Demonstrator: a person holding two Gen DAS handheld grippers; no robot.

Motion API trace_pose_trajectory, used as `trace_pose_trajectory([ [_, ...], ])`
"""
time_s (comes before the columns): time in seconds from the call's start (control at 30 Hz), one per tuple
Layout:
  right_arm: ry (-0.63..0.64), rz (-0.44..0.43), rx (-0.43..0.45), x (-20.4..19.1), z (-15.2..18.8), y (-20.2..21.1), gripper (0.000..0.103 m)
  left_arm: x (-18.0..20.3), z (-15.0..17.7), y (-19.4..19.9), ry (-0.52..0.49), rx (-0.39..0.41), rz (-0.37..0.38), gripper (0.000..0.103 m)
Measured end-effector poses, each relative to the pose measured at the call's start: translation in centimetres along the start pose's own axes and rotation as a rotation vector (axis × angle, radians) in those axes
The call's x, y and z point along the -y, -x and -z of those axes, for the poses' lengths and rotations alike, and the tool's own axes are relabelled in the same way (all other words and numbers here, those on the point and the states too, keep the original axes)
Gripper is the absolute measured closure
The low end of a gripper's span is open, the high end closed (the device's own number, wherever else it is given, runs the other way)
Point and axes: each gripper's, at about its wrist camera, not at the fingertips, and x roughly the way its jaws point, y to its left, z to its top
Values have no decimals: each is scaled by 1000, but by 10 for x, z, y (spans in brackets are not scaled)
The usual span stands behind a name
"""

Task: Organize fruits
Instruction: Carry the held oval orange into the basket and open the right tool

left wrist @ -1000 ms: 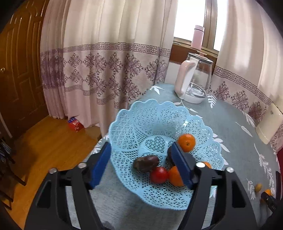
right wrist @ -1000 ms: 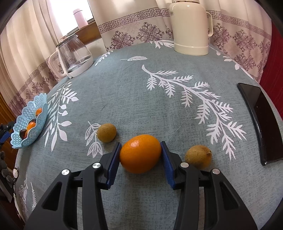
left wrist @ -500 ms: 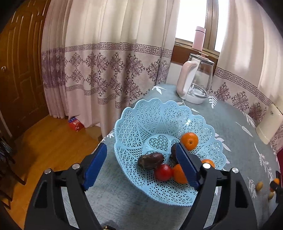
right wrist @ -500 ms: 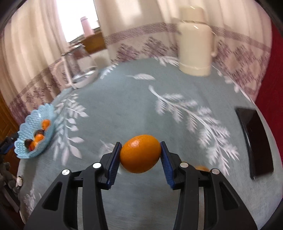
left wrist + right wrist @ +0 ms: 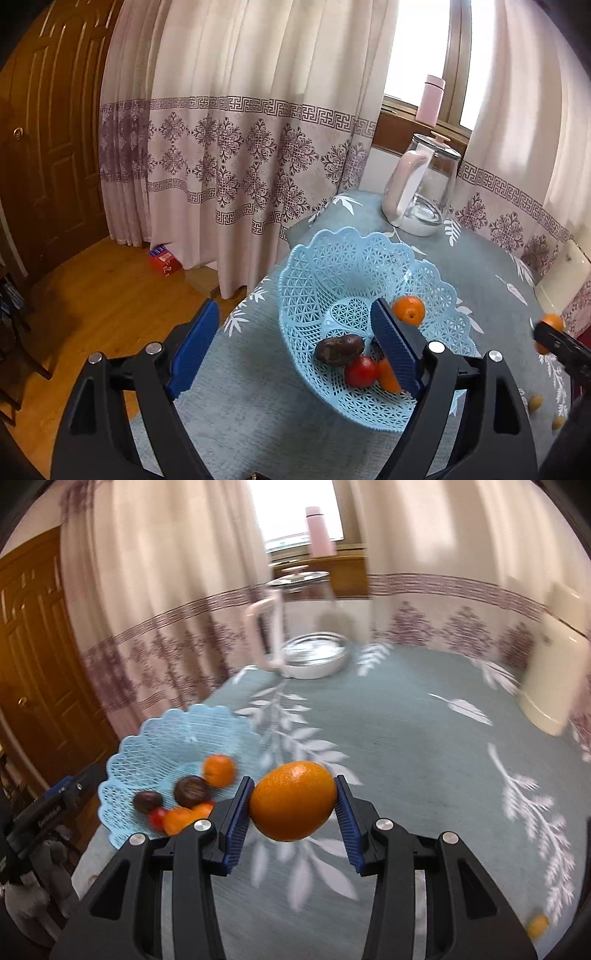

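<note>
Blue lattice basket (image 5: 332, 280) sits at the tabletop's (image 5: 258, 406) edge. The left tool (image 5: 291, 350) straddles its nine o'clock rim, pads wide apart and gripping nothing, probably to steady it. At three o'clock, the right tool (image 5: 293, 812) clamps the orange (image 5: 293, 800) aloft. A second ago that orange rested on the cloth between two small fruits; now it hangs near the basket.

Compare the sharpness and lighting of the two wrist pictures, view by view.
Left wrist view: sharp throughout, the blue basket lattice crisp; the window is blown out white, and fisheye bends the curtains. Right wrist view: background smeared by motion blur, the glass kettle and the basket fruit streaked, yet the orange between the right tongs stays sharp, with a small highlight on top.
</note>
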Motion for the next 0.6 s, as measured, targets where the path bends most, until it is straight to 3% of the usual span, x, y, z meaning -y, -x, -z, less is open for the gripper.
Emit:
trace_pose_trajectory([
  [0.37, 46, -34, -81, -45, -14, -58, 58, -6, -3, -1, 29, -3, -2, 16],
  [0.6, 41, -53, -74, -52, -16, -58, 58, -10, -5, 0, 40, -1, -1, 15],
])
